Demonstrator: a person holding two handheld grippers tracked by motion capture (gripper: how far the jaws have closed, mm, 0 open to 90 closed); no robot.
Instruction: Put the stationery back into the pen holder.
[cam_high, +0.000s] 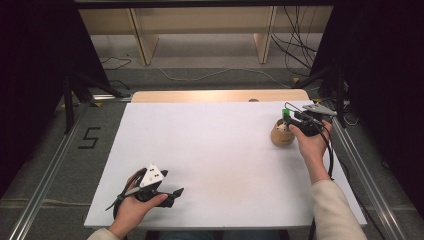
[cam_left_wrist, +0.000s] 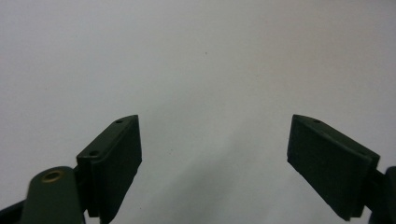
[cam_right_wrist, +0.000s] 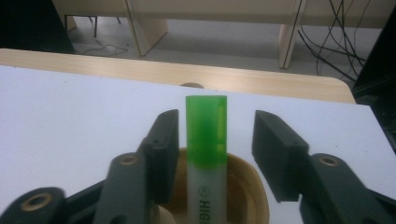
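A: Near edge first. Left gripper (cam_high: 172, 192) sat low at the front left of the white tabletop (cam_high: 215, 155), held in the person's left hand (cam_high: 135, 205), grey three-cornered plate on top.

B: Jaws?

A: Spread wide in the left gripper view, nothing between them, just bare white tabletop ahead. Jaws pointed right in the high view.

B: OK, moving out. Right side?

A: Right hand (cam_high: 312, 145) reached well forward, cream sleeve (cam_high: 332, 210) coming in from the bottom right. Right gripper (cam_high: 289, 116) was up at the far right of the tabletop, over a small round wooden cup (cam_high: 281, 135).

B: What was in the cup?

A: Green-capped highlighter (cam_right_wrist: 206, 154), standing upright in it, cap up, pale barrel with dark lettering going down inside. In the right gripper view the cup's rim (cam_right_wrist: 250, 177) showed just behind the jaws.

B: Gripper clamped on it?

A: No. Jaws stood one on each side of the cap, partly open. Left jaw was just beside the cap, couldn't tell if touching; right jaw had a clear gap.

B: Farther back?

A: Wooden table edge (cam_high: 220, 96) past the white sheet, then grey floor with loose cables (cam_high: 295, 50) and pale wooden shelf legs (cam_high: 142, 40).
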